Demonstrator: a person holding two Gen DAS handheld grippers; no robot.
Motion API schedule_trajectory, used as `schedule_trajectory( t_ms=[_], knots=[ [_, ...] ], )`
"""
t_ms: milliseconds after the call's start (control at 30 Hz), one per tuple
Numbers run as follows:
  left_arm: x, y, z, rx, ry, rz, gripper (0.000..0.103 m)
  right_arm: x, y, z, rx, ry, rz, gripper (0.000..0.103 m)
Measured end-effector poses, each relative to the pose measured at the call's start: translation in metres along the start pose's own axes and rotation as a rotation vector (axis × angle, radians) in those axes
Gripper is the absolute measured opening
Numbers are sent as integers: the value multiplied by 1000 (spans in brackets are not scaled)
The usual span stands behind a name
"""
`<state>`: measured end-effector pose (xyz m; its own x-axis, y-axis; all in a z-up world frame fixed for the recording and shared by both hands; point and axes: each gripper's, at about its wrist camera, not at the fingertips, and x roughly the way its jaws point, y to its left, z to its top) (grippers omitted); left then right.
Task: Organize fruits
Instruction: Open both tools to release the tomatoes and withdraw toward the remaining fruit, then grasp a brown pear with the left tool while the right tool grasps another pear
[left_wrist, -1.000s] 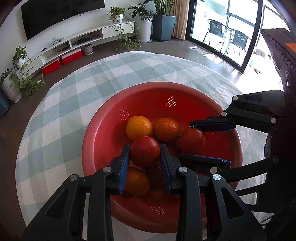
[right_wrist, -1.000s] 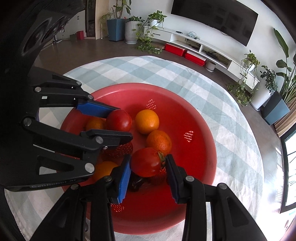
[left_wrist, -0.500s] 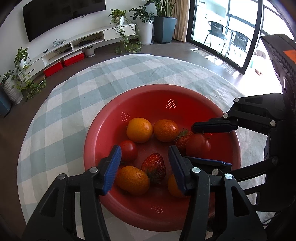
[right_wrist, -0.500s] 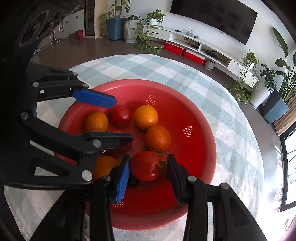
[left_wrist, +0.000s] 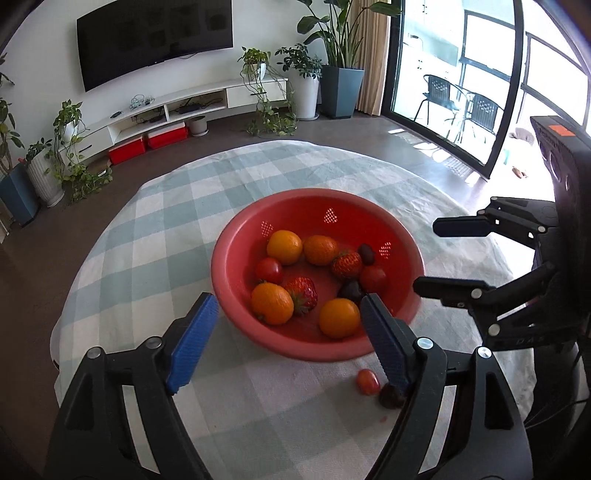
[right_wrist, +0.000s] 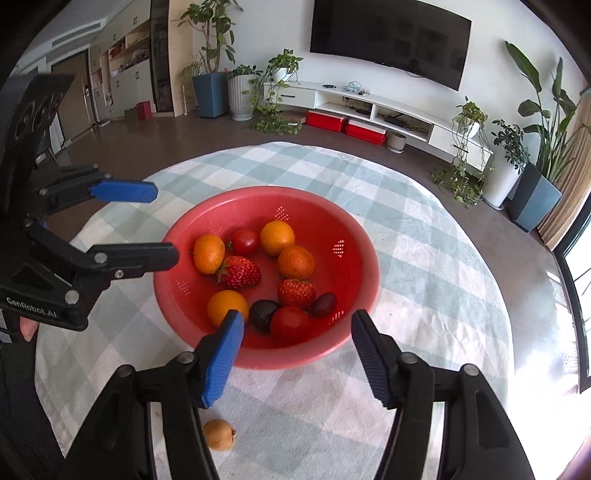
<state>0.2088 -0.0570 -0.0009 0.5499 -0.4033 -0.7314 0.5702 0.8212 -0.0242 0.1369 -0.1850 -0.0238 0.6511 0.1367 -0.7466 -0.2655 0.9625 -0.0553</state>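
Observation:
A red bowl on the checked tablecloth holds several oranges, two tomatoes, two strawberries and dark plums. My left gripper is open and empty, raised at the bowl's near rim; it also shows in the right wrist view. My right gripper is open and empty at the bowl's near rim; it also shows in the left wrist view. A small tomato and a dark plum lie on the cloth. A small yellow-brown fruit lies on the cloth.
The round table has a light blue and white checked cloth. Beyond it are a TV console, potted plants and a glass door.
Both grippers opened, dropped their tomatoes into the bowl, then pulled back and up from the bowl.

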Motion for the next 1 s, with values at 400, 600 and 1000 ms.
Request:
schedule_trajectory(
  t_ms=[400, 600, 1000],
  knots=[
    [-31, -46, -73, -34, 27, -41, 84, -48, 8, -68, 193, -40, 60, 70],
    [-27, -70, -102, -50, 68, -70, 84, -57, 11, -92, 229, -42, 65, 70],
    [-4, -100, -102, -81, 88, -82, 84, -67, 13, -104, 255, -52, 62, 70]
  ],
)
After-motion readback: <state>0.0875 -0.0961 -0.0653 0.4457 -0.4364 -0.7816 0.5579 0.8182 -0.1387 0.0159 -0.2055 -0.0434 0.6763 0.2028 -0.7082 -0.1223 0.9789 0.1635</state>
